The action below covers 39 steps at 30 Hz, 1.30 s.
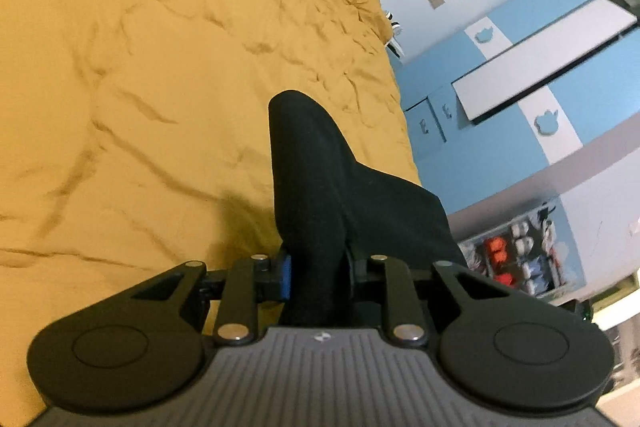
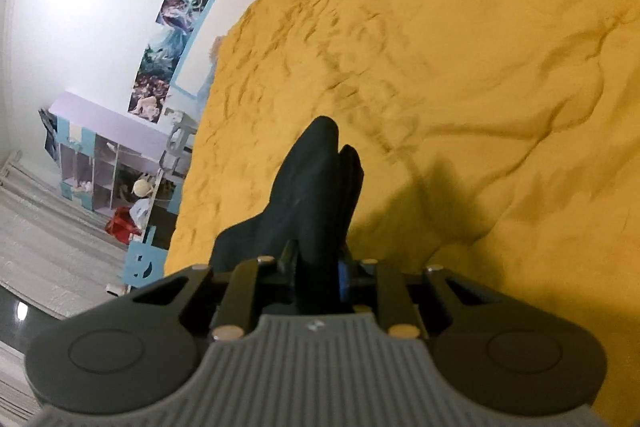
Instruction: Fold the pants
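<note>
My left gripper (image 1: 318, 267) jaws pinch black pants (image 1: 312, 167) tight. Right gripper (image 2: 318, 269) jaws too. Cloth sticks up past both, yellow bed (image 1: 140, 67) under.

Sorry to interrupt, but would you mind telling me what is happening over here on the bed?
A person is folding a pair of black pants over a bed with a mustard-yellow bedspread, using handheld tongs in each hand. The left tongs are clamped on a bunched part of the dark fabric, and the right tongs are clamped on another bunched part. Both grips hold the cloth above the bedspread. No fold is laid down in either view.
</note>
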{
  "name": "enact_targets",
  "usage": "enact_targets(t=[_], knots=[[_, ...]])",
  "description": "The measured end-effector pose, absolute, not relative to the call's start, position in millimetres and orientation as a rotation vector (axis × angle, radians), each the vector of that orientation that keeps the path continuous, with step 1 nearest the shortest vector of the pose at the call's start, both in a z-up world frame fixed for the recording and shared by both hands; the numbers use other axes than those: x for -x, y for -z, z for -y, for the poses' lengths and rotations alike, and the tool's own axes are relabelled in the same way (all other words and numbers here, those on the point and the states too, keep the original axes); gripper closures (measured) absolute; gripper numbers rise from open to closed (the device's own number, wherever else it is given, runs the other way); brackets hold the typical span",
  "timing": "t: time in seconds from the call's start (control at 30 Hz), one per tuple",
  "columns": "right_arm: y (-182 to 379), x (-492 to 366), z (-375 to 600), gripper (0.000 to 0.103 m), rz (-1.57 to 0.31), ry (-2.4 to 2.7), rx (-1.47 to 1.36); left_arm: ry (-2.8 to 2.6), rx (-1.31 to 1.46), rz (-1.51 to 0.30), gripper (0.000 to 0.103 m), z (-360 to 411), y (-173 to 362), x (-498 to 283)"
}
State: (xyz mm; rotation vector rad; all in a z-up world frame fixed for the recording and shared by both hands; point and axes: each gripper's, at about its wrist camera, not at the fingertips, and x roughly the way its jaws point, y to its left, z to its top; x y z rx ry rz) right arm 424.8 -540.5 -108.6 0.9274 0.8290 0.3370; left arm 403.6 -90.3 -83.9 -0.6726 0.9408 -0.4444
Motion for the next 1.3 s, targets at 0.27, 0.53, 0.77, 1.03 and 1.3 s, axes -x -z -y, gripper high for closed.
enact_targets(t=[0.27, 0.53, 0.77, 1.03, 1.3], knots=[[75.0, -352.1, 467.1, 0.090, -0.843, -0.392, -0.965, 0.425, 0.591, -0.965, 0.076, 29.8, 30.7, -339.2], [95.4, -288.6, 403.6, 0.090, -0.876, -0.422, -0.962, 0.378, 0.555, -0.982, 0.076, -16.2, 37.1, -285.2], [136.8, -286.4, 384.8, 0.090, -0.916, -0.394, -0.917, 0.362, 0.611, -0.971, 0.076, -32.0, 94.0, -278.5], [176.4, -297.8, 389.8, 0.090, -0.949, -0.364, -0.908, 0.366, 0.699, -1.002, 0.074, -45.7, 150.5, -289.9], [148.9, -291.9, 388.5, 0.073, -0.949, -0.274, -0.673, 0.306, 0.522, -0.993, 0.060, -47.5, 126.3, -274.3]])
